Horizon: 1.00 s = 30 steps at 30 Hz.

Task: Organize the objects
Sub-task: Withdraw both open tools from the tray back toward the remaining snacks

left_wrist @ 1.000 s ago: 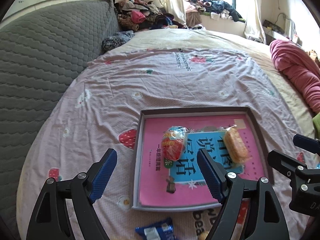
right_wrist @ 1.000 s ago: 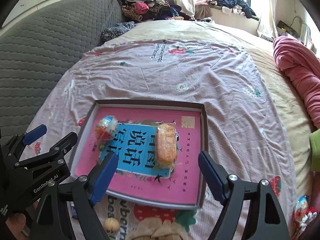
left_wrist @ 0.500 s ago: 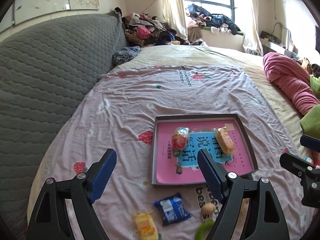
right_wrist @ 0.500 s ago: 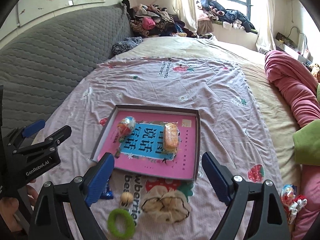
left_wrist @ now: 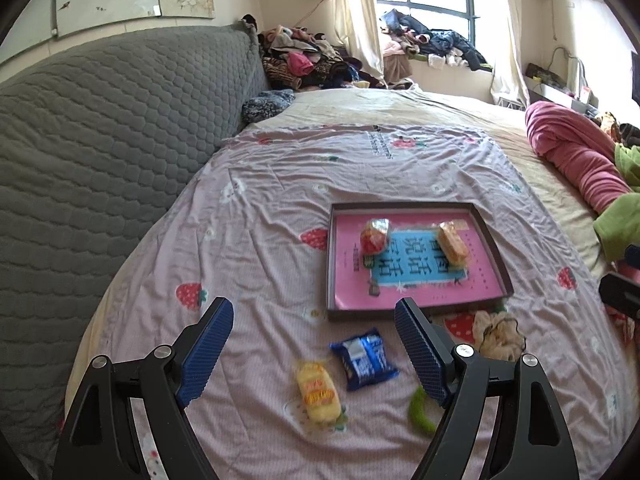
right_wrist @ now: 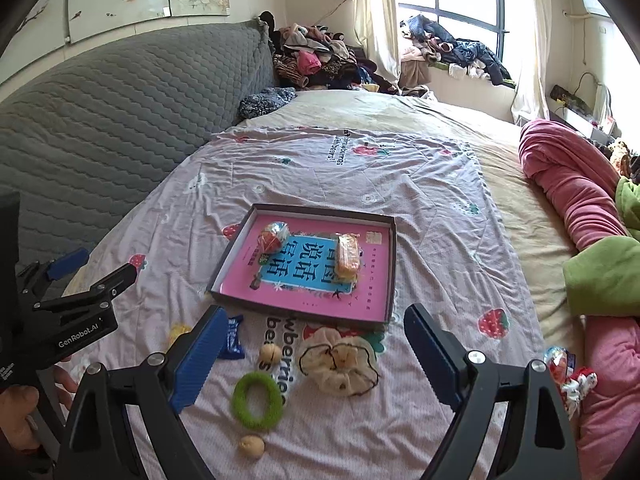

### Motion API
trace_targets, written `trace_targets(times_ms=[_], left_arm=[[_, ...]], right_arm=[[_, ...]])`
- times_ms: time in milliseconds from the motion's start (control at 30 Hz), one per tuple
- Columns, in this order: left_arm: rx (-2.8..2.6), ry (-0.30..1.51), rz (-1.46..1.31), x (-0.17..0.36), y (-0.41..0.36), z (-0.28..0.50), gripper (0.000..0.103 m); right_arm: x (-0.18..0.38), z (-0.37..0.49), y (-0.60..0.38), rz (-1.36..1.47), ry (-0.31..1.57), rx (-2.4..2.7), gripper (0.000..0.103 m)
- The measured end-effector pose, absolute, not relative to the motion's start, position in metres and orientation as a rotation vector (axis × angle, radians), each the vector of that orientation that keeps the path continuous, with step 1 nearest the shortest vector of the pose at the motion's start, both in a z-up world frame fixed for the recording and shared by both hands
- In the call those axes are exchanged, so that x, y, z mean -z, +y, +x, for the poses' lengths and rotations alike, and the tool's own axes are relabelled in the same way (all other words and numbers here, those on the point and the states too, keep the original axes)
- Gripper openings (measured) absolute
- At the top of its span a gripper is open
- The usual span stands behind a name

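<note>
Both grippers' jaws wide, empty.

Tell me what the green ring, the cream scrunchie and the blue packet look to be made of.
Green ring: fuzzy fabric, likely terry over elastic; its surface looks matte and nubbly.
Cream scrunchie: thin gathered cloth, soft and matte; it lies in ruffled folds with a dark edging.
Blue packet: glossy plastic film, judging by the sheen and a crimped end; its contents are hidden.

Tray [right_wrist: 390, 268] holding two snacks, green ring [right_wrist: 258, 399], scrunchie [right_wrist: 340, 364] on bedsheet [right_wrist: 420, 184]
</note>
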<state>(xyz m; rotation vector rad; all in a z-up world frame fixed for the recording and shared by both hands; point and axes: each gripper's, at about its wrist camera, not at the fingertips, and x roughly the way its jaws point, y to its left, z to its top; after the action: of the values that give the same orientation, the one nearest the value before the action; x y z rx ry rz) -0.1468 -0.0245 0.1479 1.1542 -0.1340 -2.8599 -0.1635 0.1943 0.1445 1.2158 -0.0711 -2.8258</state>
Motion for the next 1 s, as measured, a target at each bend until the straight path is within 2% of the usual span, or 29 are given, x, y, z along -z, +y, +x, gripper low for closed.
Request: trace_targets(times_ms=[1000], left_arm=[[2.826,-0.154,1.296,-0.086,-0.008,-0.094,0.084]], right_arm=[[-0.105,-0.103,0.208,1.283,-0.106,2.811,0.09]])
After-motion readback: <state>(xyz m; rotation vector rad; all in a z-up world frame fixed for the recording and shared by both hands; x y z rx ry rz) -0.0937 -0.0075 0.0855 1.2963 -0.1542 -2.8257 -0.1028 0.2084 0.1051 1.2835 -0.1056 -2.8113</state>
